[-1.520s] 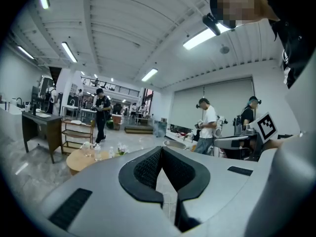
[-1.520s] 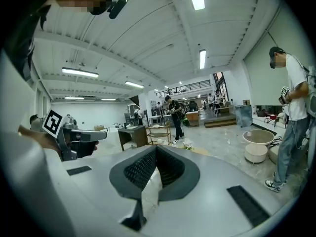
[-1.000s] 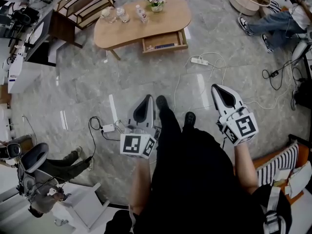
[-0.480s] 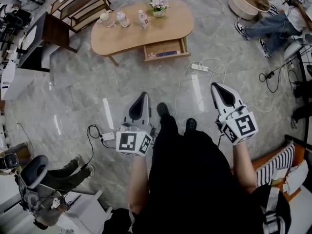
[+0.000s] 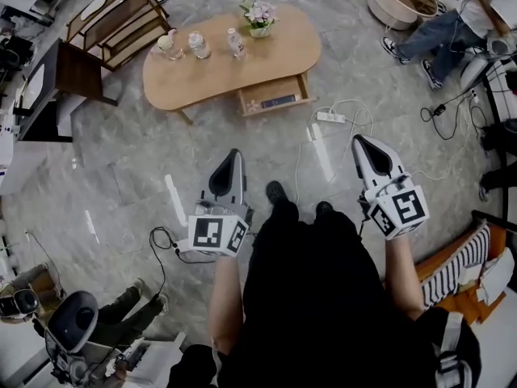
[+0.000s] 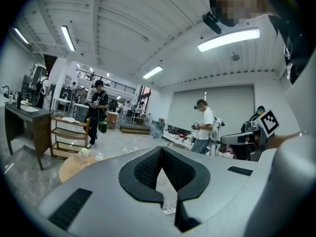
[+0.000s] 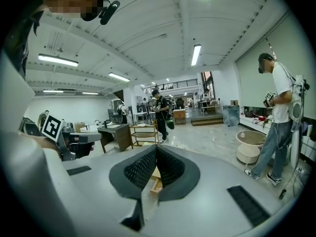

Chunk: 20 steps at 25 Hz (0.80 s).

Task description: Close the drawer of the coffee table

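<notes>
- Across the grey marble floor (image 5: 121,160), well ahead of the person (image 5: 311,297), stood the low kidney-shaped wooden worktop (image 5: 279,51) of the coffee table. Its shallow wooden drawer (image 5: 275,100) hung pulled out from the near edge, with something dark lying inside.
- Both tools were clenched on nothing. The left hand-held gripper (image 5: 234,154) and the right hand-held gripper (image 5: 359,141) each had their black ridged pads pressed tip to tip and pointed roughly level toward the worktop.
- Neither was near the drawer, so the step in hand was probably the walk-up.
- A white power strip (image 5: 329,117) lay on the floor between the person's black shoes (image 5: 275,191) and the drawer, and stepping round it would avoid a trip.
- Closed jaws suited the job. A blunt tip set against the middle of the drawer front should push it in straight, whereas an off-centre push might skew it in its runners.
- Clear plastic bottles (image 5: 199,45) and a small pot of pale flowers (image 5: 259,14) stood on top, so a slow, steady push looked wise, lest a slam topple them.
</notes>
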### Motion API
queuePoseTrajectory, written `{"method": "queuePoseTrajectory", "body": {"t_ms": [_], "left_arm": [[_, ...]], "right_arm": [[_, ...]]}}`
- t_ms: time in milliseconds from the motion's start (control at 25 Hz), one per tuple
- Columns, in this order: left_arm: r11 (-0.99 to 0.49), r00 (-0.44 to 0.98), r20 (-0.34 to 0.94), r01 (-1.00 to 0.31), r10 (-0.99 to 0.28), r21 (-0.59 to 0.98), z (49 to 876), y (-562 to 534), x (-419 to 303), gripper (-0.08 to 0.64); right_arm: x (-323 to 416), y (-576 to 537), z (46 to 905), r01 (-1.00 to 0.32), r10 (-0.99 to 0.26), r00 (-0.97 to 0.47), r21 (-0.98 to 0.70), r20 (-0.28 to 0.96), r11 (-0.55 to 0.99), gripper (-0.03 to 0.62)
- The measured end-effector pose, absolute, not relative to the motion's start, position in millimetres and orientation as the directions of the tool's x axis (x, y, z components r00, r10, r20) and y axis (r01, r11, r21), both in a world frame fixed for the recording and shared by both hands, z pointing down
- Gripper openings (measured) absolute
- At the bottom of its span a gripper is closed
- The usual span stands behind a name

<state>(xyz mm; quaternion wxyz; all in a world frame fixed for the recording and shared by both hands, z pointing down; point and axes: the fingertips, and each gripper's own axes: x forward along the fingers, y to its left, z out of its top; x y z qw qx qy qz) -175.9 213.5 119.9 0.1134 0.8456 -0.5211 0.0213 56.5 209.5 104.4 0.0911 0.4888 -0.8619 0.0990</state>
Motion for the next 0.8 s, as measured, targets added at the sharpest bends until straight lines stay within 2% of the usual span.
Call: {"method": "queuePoseTrajectory", "body": {"t_ms": [520,800], "left_arm": [[-0.488,0.519,0.193,-0.852,-0.833,0.188,142,168,-198,0.015],[-0.470,0.501,0.223,-0.864,-0.836,0.180,151,145,-196,0.015]], "right_arm": [[49,183,122,-0.908,-0.855,-0.414,-0.079,0.313,0.411,0.012],[53,144,135,-0.897,-0.836,-0.437,-0.097,0.332,0.430,0.012]]}}
